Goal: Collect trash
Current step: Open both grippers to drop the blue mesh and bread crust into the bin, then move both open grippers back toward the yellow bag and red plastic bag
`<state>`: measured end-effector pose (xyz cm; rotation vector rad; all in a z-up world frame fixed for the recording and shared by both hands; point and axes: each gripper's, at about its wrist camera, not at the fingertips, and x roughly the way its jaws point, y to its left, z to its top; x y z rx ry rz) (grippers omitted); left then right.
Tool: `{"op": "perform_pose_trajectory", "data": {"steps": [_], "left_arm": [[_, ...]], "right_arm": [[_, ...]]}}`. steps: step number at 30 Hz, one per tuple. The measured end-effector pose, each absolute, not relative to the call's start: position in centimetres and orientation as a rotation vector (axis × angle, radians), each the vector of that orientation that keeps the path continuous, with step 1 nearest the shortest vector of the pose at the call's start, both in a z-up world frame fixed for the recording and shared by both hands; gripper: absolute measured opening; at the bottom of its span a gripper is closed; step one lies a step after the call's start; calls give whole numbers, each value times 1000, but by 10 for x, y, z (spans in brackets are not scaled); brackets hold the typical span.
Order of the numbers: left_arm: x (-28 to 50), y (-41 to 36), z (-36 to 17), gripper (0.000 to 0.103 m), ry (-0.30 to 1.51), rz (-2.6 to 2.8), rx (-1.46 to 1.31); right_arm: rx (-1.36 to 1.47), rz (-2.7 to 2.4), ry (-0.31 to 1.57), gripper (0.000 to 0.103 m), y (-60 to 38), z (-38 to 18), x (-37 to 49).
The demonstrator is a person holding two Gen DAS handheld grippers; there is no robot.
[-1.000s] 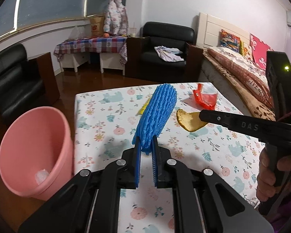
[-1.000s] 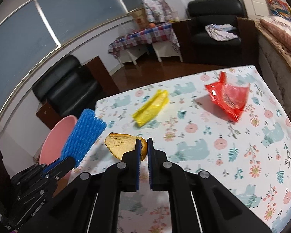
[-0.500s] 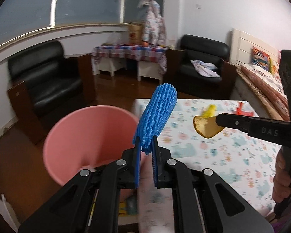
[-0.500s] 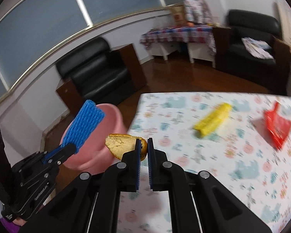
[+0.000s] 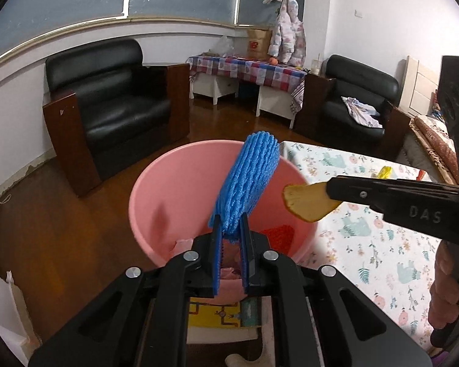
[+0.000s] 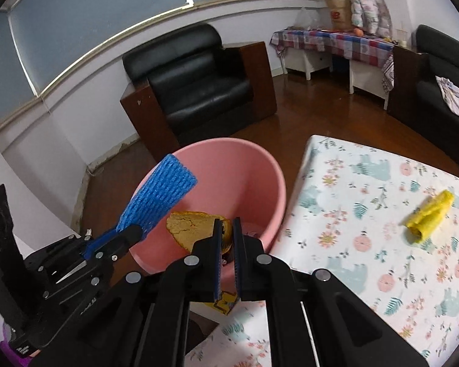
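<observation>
Holding two bits of trash over the pink bin: blue foam net clamped in my left gripper, a yellowish peel pinched in my right gripper. Jaws on both are closed on their loads, not yet released.

Net sticks up out of the left jaws, its top above the bin's far rim. Peel hangs near the rim on the table side; from the left wrist view it looks close to that edge, so I can't say it's fully inside the opening.

The bin stands on the floor just beside the left edge of the table. Some red and pale scraps already sit in its bottom.

On the table: a yellow wrapper well apart from the bin, toward the far right side. Not collected yet.

Risks as I judge them:
- Dropping the peel now could land it on the rim or the floor; cause is its position near the bin's edge.
- Net is light and springy, may snag on a jaw pad or bounce out.
- Both grippers sit close together; one could knock the other when opening.
</observation>
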<state>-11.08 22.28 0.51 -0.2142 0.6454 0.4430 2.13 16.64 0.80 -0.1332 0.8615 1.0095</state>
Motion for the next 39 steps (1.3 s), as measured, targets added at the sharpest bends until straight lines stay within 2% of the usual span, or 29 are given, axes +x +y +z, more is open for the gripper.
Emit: {"op": "perform_pose_trajectory", "data": {"steps": [4, 6, 9, 10, 11, 14, 25, 39], "left_arm": [[-108, 228, 2, 10, 660, 463, -208], [-108, 232, -1, 13, 675, 469, -207], [-105, 236, -2, 21, 691, 469, -211], [-104, 236, -2, 26, 691, 466, -215], [-105, 237, -2, 31, 689, 466, -218], [-104, 238, 0, 35, 682, 461, -233], [-77, 229, 1, 35, 669, 482, -238], [7, 105, 23, 35, 647, 243, -166]], "right_arm": [[-131, 1012, 879, 7, 179, 0, 22], [-125, 1011, 891, 11, 183, -5, 23], [-109, 1013, 907, 25, 184, -9, 27], [-98, 1017, 907, 33, 183, -10, 28], [-92, 1018, 905, 36, 182, -10, 28], [-71, 1019, 892, 36, 175, -7, 30], [-44, 933, 823, 44, 92, 11, 32], [-10, 533, 743, 46, -83, 40, 62]]}}
